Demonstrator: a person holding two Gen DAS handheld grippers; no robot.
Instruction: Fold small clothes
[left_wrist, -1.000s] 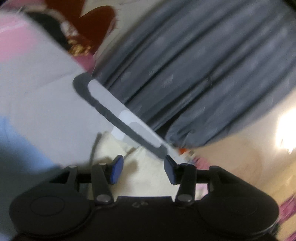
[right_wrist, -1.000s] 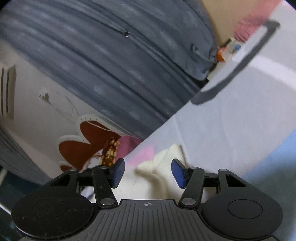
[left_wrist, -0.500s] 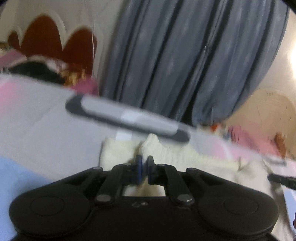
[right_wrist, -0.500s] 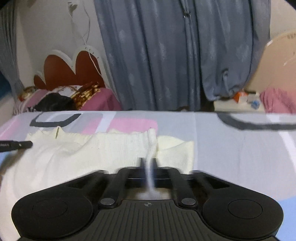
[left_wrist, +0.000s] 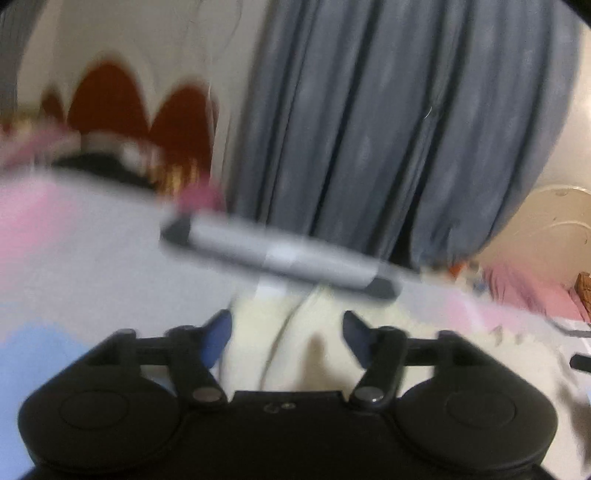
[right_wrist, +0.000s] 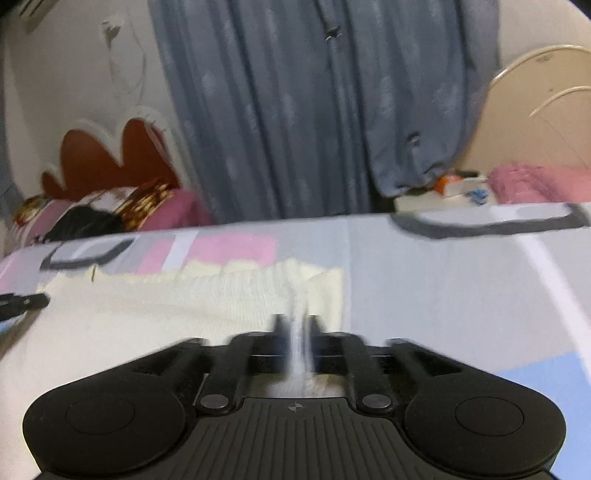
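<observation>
A cream knitted garment (right_wrist: 177, 306) lies flat on a bed sheet (right_wrist: 443, 288) printed in grey, pink and blue. My right gripper (right_wrist: 297, 325) is shut on a pinched fold of the garment near its right edge. My left gripper (left_wrist: 286, 334) is open, its blue pads either side of the garment's left part (left_wrist: 295, 343), which lies under it with a ridge between the fingers. The left gripper's tip shows in the right wrist view at the far left (right_wrist: 22, 301). The left wrist view is blurred.
Grey-blue curtains (right_wrist: 314, 110) hang behind the bed. A red scalloped headboard (right_wrist: 110, 155) with pillows and clothes stands at the back left. A cream round headboard (right_wrist: 539, 110) and pink bedding (right_wrist: 535, 182) are at the back right.
My left gripper, shut on the garment half a second ago, has opened and let it go. My right gripper stays shut on its fold. Both views have shifted a little.
</observation>
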